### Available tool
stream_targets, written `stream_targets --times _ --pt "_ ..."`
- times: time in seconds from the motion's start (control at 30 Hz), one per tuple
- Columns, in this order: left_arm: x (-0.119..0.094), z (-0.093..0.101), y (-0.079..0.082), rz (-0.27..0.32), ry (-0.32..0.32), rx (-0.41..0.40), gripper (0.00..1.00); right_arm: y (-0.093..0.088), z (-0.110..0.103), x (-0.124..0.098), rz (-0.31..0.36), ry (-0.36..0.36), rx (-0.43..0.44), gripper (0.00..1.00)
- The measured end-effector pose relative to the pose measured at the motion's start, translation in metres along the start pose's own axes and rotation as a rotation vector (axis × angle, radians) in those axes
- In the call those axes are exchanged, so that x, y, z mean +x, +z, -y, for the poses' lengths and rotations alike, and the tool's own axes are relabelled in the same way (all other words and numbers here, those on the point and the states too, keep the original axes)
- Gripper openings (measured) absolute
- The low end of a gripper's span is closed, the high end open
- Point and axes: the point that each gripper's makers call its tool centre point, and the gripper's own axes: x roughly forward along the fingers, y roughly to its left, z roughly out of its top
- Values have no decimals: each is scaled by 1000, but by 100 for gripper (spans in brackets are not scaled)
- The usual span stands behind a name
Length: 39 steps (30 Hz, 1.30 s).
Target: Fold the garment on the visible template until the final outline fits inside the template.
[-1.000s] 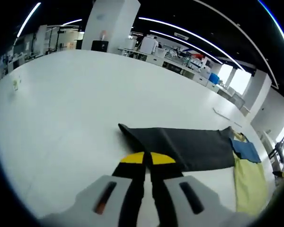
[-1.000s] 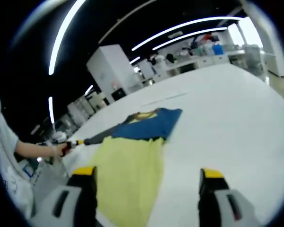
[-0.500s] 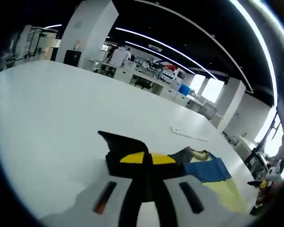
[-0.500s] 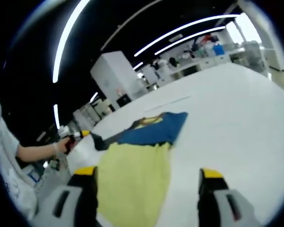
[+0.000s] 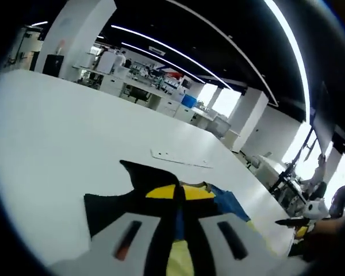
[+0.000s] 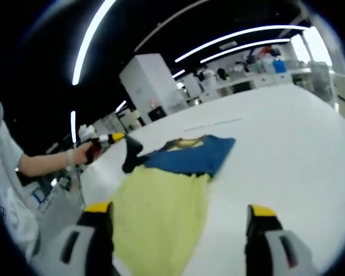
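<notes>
The garment lies on the white table [image 6: 293, 132], with a yellow body [image 6: 161, 213], a blue upper part [image 6: 196, 155] and dark sleeves. My left gripper [image 5: 175, 192] is shut on one dark sleeve [image 5: 139, 179] and holds it lifted off the table, above the blue part [image 5: 229, 204]. In the right gripper view that same left gripper [image 6: 114, 138] shows at the left in a person's hand [image 6: 80, 154], with the dark sleeve [image 6: 131, 156] hanging from it. My right gripper [image 6: 178, 210] is open just above the yellow hem, and nothing is between its fingers.
A thin pale strip [image 5: 178, 159] lies on the table beyond the garment, and appears again as a strip [image 6: 214, 122] in the right gripper view. White table surface spreads on every side. Benches and a white pillar [image 6: 146, 86] stand far behind.
The left gripper has lifted the dark sleeve off the table and carried it in towards the garment's blue part. The right gripper has stayed open in about the same place.
</notes>
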Motion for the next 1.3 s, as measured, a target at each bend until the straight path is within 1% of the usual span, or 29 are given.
stream_targets --times 0.03,0.13,0.23,0.33,0.37,0.43,0.5,0.6,0.67,0.7,0.8,0.83,0.87,0.93,1.0,1.03,1.13,1.17,1.27,1.3 --pt "8 7 -1 3 -18 -15 0 0 0 0 -1 -1 2 99" --pt "21 21 -5 8 -47 -60 0 -3 -2 -1 2 -3 13 99" --pt "30 34 -8 8 -71 -67 0 -7 -2 -2 -5 -1 22 99" --pt "39 56 -10 16 -118 -83 0 -12 -1 -3 -13 -9 15 99" --pt "40 59 -10 18 -125 -83 0 -13 -1 -3 -14 -10 23 99" --pt "47 72 -12 19 -147 -82 0 -15 0 -3 -10 -13 37 99" --pt "54 84 -16 7 -160 -66 0 -16 2 -3 -9 -15 47 99" --pt "65 103 -23 -2 -200 -59 0 -17 3 -3 -8 -16 49 99" --pt "70 111 -27 -5 -212 -58 0 -19 4 -4 -8 -15 58 99" --pt "74 118 -31 -11 -229 -51 0 -19 5 -4 -3 -15 64 99" --pt "83 131 -40 -20 -255 -77 0 -22 7 -5 1 -19 84 99" --pt "85 134 -43 -23 -261 -74 0 -23 7 -4 2 -18 91 99" --pt "90 139 -48 -27 -267 -68 0 -24 7 -4 1 -19 98 99" --pt "96 147 -56 -48 -293 -88 0 -26 8 -4 -4 -23 98 99" --pt "104 154 -64 -53 -301 -96 0 -28 8 -5 -6 -25 102 99" --pt "109 160 -70 -61 -317 -101 0 -28 8 -6 -5 -26 105 99" --pt "121 168 -83 -92 -328 -97 0 -31 11 -8 -4 -33 113 99" --pt "126 172 -88 -103 -343 -99 0 -31 12 -9 -3 -36 116 99" --pt "132 179 -97 -123 -355 -105 0 -32 14 -12 5 -47 130 99" --pt "133 185 -100 -128 -372 -103 0 -33 16 -13 7 -48 133 99"
